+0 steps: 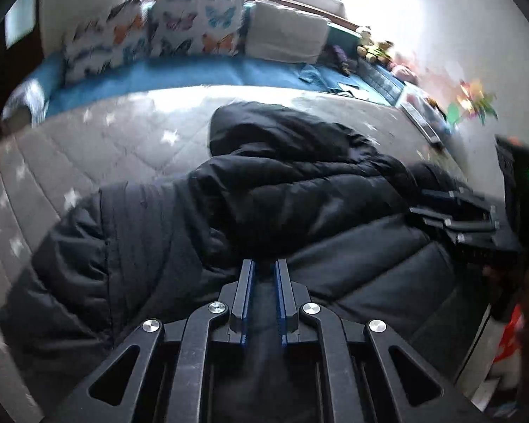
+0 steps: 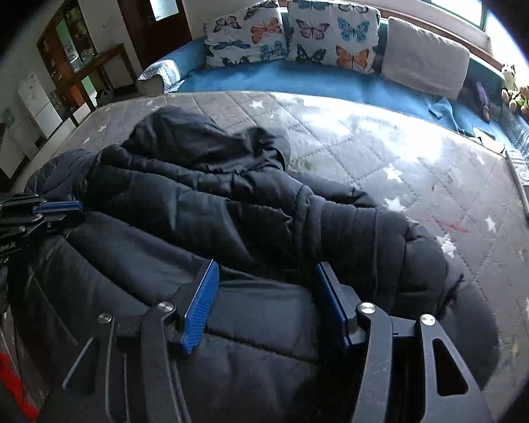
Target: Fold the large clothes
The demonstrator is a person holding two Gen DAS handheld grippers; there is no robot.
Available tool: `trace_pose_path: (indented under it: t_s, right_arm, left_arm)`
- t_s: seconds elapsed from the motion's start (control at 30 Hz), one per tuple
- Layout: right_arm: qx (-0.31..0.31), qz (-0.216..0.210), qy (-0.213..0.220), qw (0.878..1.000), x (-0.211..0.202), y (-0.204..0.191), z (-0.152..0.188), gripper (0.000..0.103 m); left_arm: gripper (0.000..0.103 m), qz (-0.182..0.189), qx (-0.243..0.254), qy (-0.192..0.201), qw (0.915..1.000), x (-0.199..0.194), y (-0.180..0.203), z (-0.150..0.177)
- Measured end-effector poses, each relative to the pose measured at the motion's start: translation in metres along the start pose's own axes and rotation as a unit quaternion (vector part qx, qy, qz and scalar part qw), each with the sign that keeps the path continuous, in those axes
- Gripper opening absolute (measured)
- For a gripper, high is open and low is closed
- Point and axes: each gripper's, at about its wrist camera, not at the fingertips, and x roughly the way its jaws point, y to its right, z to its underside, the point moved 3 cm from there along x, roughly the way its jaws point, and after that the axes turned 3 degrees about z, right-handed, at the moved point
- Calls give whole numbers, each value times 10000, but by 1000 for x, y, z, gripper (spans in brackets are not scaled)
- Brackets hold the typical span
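Black puffer jacket [image 2: 229, 211] heaped on starred mattress [image 2: 405, 148]. Your left gripper [image 1: 264, 271] jaws nearly closed, gripping nothing visible; right gripper [image 2: 264, 282] jaws spread wide, empty.

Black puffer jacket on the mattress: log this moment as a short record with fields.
garment: black puffer jacket, sleeves folded across the body
hood: lying flat, toward the butterfly pillows
surface: grey star-print mattress
left claw: nearly closed, narrow gap, over the jacket's near edge; grip on fabric unclear
right claw: open, over the jacket
other: remote at the mattress's edge
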Motion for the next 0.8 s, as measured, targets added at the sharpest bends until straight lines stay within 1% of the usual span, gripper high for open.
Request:
trace_pose_path:
  t_s: [0.03, 0.1, 0.13, 0.2, 0.23, 0.27, 0.3, 0.33, 0.37, 0.4, 0.5, 0.57, 0.63, 0.73, 0.8]
  right_arm:
    - [-21, 37, -29, 10000, 0, -2, -3, 62]
    - [-140, 147, -49, 9998, -4, -6, -6, 62]
    - [-175, 183, -10, 9997, -10, -8, -5, 62]
    - [-176, 238, 157, 9994, -30, -12, -5, 62]
    - [-142, 239, 254, 9993, -41, -14, -4, 62]
    - [-120, 229, 302, 9992, -47, -14, -2, 62]
    - [-94, 222, 357, 9991, -55, -13, 0, 64]
    - [-61, 226, 417, 9989, -67, -12, 5, 68]
    - [-44, 225, 428, 9988, -71, -11, 8, 71]
    - [-13, 226, 430, 9988, -79, -8, 14, 72]
    - [106, 165, 320, 9993, -87, 2, 28, 73]
    - [225, 217, 272, 9991, -89, 9, 38, 73]
    - [373, 183, 266, 9988, -91, 14, 46, 73]
    - [640, 13, 211, 9977, -93, 22, 58, 74]
    - [736, -22, 185, 9971, -95, 24, 66, 77]
  left_arm:
    - [13, 52, -106, 1, 9999, 0, -2, -1]
    - [13, 18, -72, 78, 9999, -5, 0, -1]
    - [13, -61, 18, 124, 9999, -9, 1, 1]
    - [13, -415, 282, 285, 9983, -22, 6, 8]
    - [13, -506, 330, 354, 9975, -33, 9, 11]
    - [13, -506, 335, 420, 9973, -44, 11, 17]
    - [13, -517, 343, 475, 9969, -52, 11, 20]
    - [13, -612, 338, 570, 9959, -63, 11, 25]
    - [13, -705, 334, 647, 9949, -73, 12, 30]
    - [13, -762, 335, 698, 9941, -81, 11, 36]
    - [13, -938, 276, 774, 9922, -100, 9, 50]
    - [14, -1141, 284, 829, 9896, -111, 9, 59]
    - [14, -1320, 317, 867, 9869, -122, 9, 68]
    - [14, -1378, 329, 867, 9861, -134, 8, 79]
    - [19, -1349, 242, 849, 9869, -140, 5, 85]
